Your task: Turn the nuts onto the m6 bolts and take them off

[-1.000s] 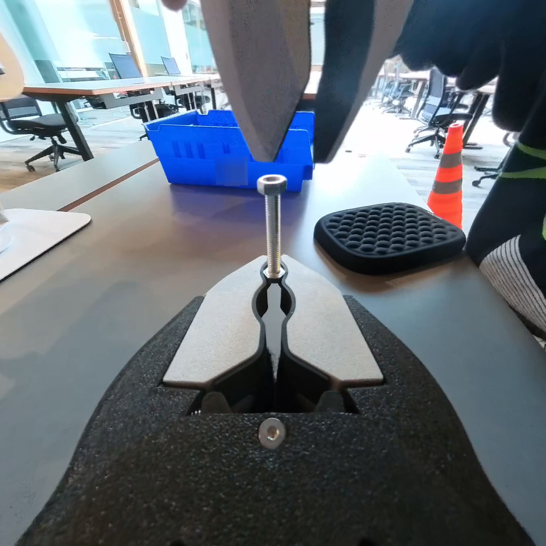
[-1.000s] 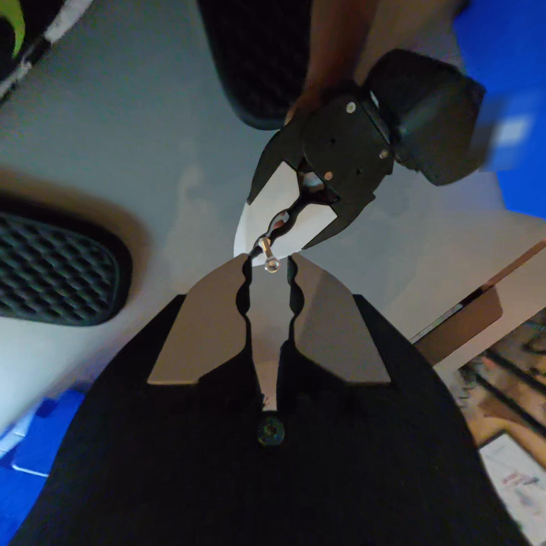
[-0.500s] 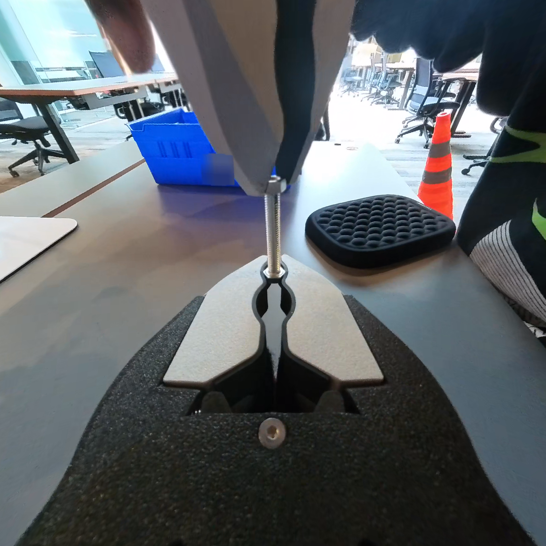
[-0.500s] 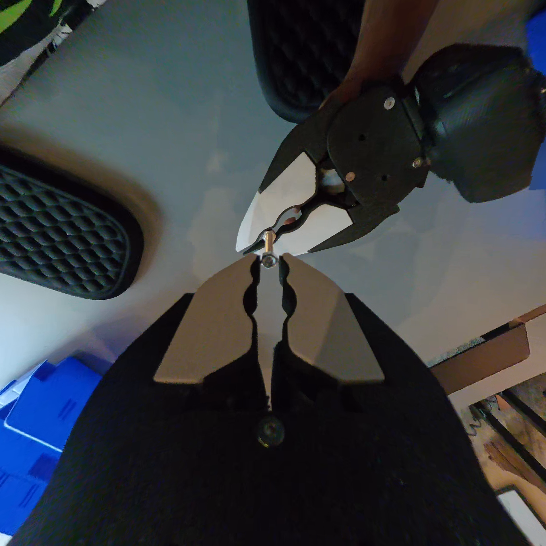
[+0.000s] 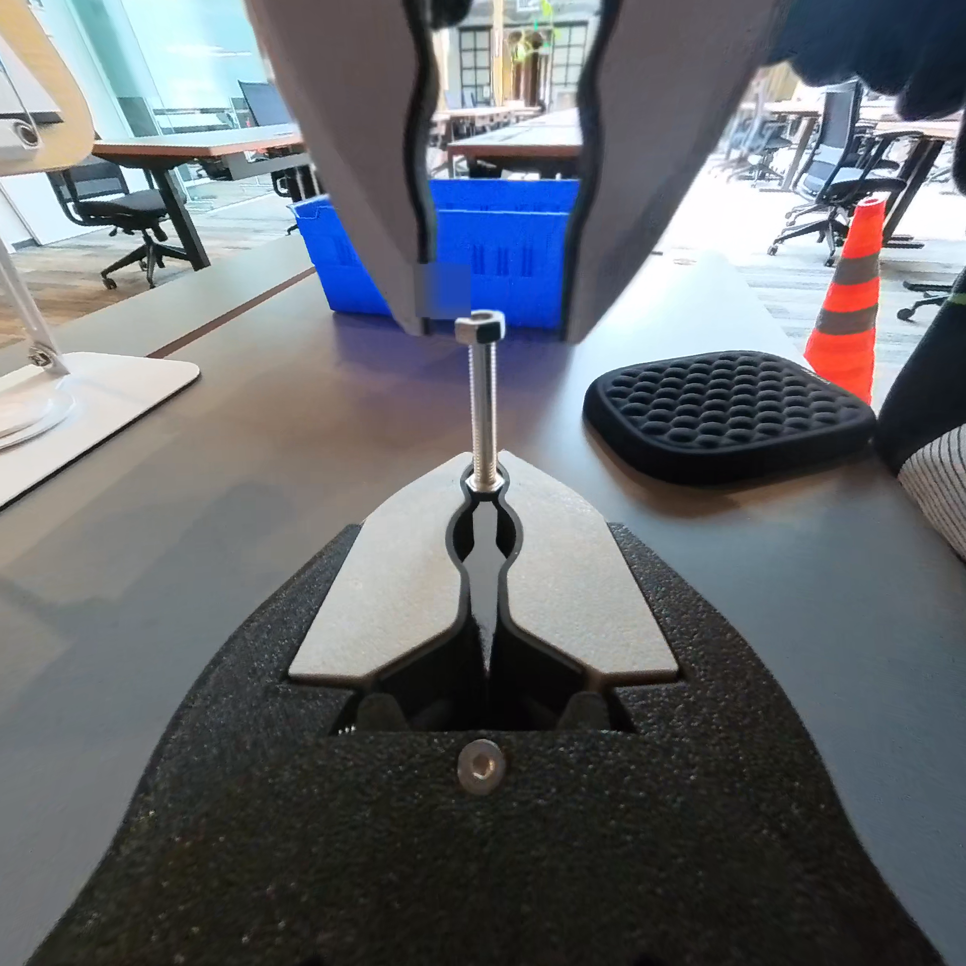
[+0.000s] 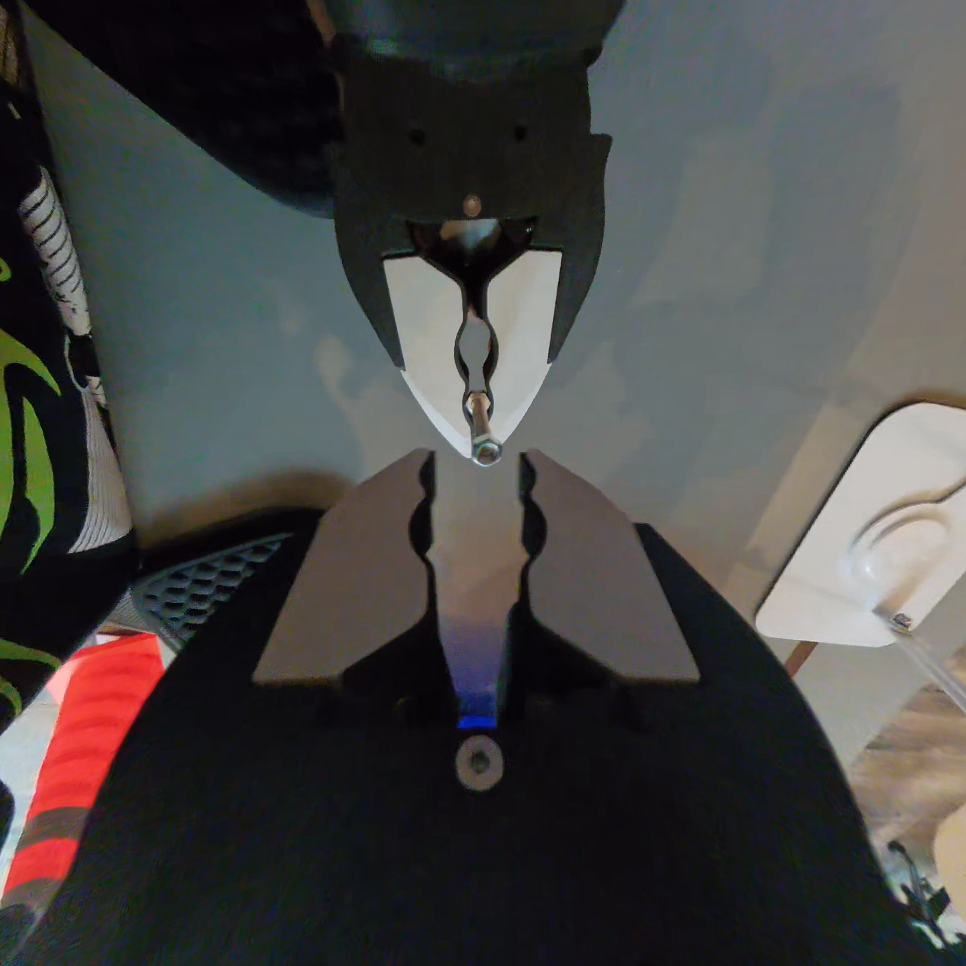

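1. Left hand-held gripper [image 5: 483,483] is clamped on the lower end of the M6 bolt [image 5: 482,402], holding it upright above the grey tabletop [image 5: 261,444].
2. A hex nut [image 5: 480,330] sits at the bolt's top end, seemingly only just started on the thread (depth hard to judge).
3. Right hand-held gripper [image 6: 476,462] hangs above, jaws wide, fingers [image 5: 601,209] flanking the nut without touching it.
4. Risk: closing off-centre could push the bolt askew in the left grip.
5. Risk: a barely started nut could cross-thread or drop to the tabletop near the black honeycomb mat [image 5: 726,413].
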`<state>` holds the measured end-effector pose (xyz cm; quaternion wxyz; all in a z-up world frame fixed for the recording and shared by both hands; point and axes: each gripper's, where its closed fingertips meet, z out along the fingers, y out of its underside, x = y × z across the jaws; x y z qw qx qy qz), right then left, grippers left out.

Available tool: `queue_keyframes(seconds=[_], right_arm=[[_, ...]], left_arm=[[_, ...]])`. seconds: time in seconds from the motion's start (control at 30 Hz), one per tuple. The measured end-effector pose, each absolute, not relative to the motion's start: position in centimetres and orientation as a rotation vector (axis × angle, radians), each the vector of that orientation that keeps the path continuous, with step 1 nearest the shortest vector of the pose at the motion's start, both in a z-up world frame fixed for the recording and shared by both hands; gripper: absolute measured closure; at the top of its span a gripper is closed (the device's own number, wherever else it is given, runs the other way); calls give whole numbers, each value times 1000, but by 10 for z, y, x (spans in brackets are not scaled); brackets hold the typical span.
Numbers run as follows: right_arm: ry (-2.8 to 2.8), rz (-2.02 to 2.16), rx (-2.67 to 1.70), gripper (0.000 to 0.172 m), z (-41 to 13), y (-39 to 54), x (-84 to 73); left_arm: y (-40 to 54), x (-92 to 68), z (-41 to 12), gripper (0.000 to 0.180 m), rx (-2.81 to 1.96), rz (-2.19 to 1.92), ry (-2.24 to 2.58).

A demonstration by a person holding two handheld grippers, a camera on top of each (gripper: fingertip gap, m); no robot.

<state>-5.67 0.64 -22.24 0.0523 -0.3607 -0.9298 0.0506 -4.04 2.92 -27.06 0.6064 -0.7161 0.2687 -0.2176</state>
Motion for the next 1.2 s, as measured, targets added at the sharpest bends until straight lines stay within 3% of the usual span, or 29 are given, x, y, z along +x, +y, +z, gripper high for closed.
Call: queue_keyframes(seconds=[0.07,0.23,0.33,0.53,0.63,0.97,1.07,1.2], right_arm=[[-2864,191,-985,131,-218,4,-56],[-2957,133,-143,134,-215,4,-51],[-2949,144,76,143,-219,-1,-57],[-3001,180,161,160,-222,-2,-59],[-2992,183,68,161,-222,-3,-60],[-2768,105,-1078,159,-225,5,-60],[-2823,173,-938,132,-220,-1,-59],[-2946,142,-375,131,-214,-1,-53]], left_arm=[[29,-40,-270,178,-1654,-512,621],[26,-37,-270,178,-1645,-531,653],[24,-35,-271,178,-1640,-541,673],[23,-33,-270,178,-1631,-554,687],[23,-34,-270,178,-1634,-548,679],[29,-40,-274,178,-1674,-486,633],[27,-38,-274,178,-1671,-499,655],[25,-36,-273,178,-1659,-513,671]])
